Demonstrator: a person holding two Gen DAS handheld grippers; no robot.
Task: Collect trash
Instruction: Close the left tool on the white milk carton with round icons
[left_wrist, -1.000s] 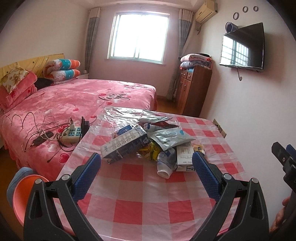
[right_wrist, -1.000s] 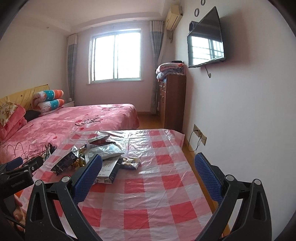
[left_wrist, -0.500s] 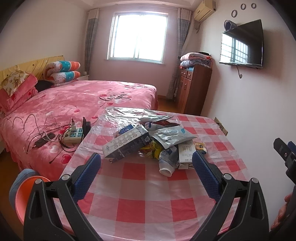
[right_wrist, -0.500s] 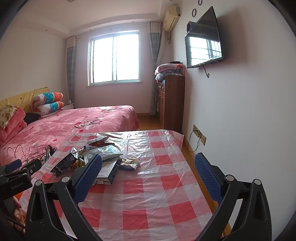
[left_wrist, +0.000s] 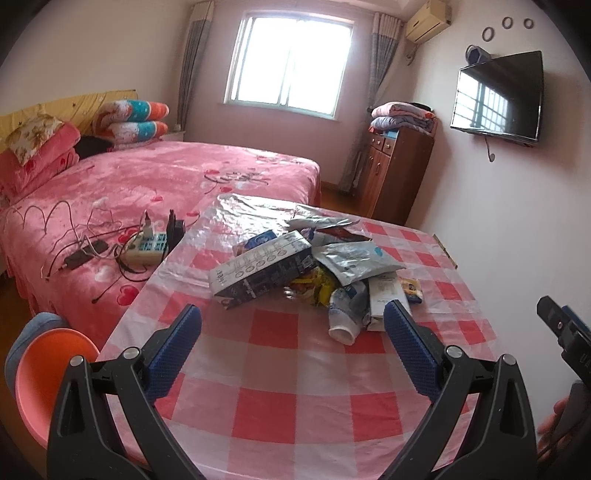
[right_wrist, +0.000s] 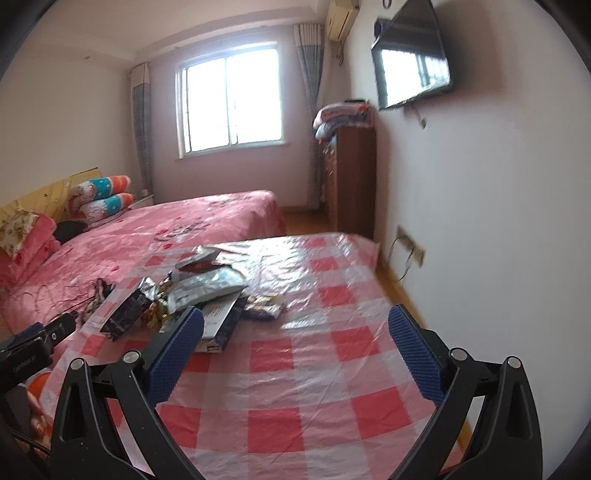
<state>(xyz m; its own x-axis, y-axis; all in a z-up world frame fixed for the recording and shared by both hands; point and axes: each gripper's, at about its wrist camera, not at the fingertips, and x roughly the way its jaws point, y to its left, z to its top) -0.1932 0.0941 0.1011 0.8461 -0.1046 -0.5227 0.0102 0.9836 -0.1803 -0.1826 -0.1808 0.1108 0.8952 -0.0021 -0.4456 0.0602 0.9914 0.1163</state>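
Note:
A heap of trash lies in the middle of the red-and-white checked table (left_wrist: 280, 410): a dark printed carton (left_wrist: 262, 271), a silver foil pouch (left_wrist: 354, 260), yellow wrappers (left_wrist: 314, 286), a crushed white cup (left_wrist: 345, 314) and a flat white box (left_wrist: 386, 291). My left gripper (left_wrist: 291, 343) hangs open just short of the heap, nothing between its blue pads. In the right wrist view the same heap (right_wrist: 199, 295) lies ahead to the left, and my right gripper (right_wrist: 295, 350) stands open and empty over the cloth (right_wrist: 332, 406).
A pink bed (left_wrist: 147, 177) adjoins the table on the left, with a power strip and cables (left_wrist: 144, 245) near the table's edge. An orange basin (left_wrist: 44, 365) sits low at the left. A wooden cabinet (left_wrist: 397, 170), a wall TV (left_wrist: 498, 96) and a wall socket (right_wrist: 410, 247) line the right wall.
Both views have shifted slightly: the left wrist view sits a little higher and farther from the heap, and the right wrist view has tilted. Both grippers stay open; the trash has not moved.

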